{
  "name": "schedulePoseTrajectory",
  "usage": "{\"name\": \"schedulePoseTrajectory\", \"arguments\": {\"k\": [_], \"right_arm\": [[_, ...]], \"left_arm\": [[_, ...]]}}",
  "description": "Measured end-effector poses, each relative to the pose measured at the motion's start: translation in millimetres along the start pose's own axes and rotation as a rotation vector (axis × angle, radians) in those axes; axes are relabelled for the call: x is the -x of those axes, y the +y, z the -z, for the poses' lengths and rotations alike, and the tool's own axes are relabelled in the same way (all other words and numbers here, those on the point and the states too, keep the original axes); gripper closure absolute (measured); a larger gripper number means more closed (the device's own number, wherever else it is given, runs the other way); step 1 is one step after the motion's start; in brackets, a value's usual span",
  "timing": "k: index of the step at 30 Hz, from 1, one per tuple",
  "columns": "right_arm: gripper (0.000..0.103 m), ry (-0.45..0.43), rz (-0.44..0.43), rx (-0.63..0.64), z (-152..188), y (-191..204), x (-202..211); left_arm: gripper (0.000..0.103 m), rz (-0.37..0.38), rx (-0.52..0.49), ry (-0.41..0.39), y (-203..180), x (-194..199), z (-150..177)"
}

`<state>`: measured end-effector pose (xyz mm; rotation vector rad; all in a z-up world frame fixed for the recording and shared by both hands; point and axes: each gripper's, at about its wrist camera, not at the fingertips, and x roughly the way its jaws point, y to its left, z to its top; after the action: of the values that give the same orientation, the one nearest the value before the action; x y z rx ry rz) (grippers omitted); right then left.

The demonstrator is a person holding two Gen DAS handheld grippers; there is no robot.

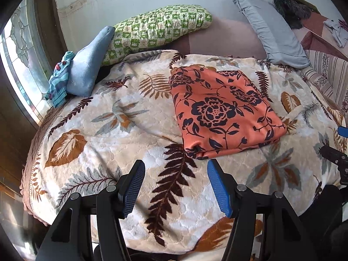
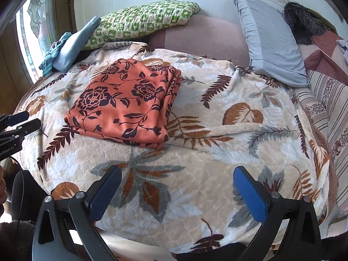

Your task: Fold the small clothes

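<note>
Left tool (image 1: 176,169) open, empty; folded orange cloth (image 1: 224,113) just beyond.

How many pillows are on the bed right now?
2. The green checked pillow lies at the head of the bed toward the window; the grey-blue pillow leans further right. Others may be hidden.

Both wrist views down onto bed (image 1: 121,117)

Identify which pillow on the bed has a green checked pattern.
The green checked pillow by the wall near the window; the grey pillow on the other side is plain.
</note>
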<state>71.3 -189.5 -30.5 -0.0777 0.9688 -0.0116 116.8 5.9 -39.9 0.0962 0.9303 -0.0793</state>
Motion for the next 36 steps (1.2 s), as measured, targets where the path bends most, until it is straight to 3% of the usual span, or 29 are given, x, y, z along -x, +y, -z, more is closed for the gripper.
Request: {"name": "schedulePoseTrajectory", "arguments": {"k": [6, 12, 36], "right_arm": [[0.000, 0.005, -0.003, -0.015, 2, -3, 0], [0.000, 0.001, 0.005, -0.057, 7, -15, 2], [0.000, -0.008, 0.011, -0.086, 8, -29, 5]], "left_arm": [[0.043, 0.042, -0.025, 0.050, -25, -8, 4], [0.043, 0.066, -0.061, 0.033, -50, 0, -5], [0.044, 0.082, -0.089, -0.004, -69, 19, -6]]}}
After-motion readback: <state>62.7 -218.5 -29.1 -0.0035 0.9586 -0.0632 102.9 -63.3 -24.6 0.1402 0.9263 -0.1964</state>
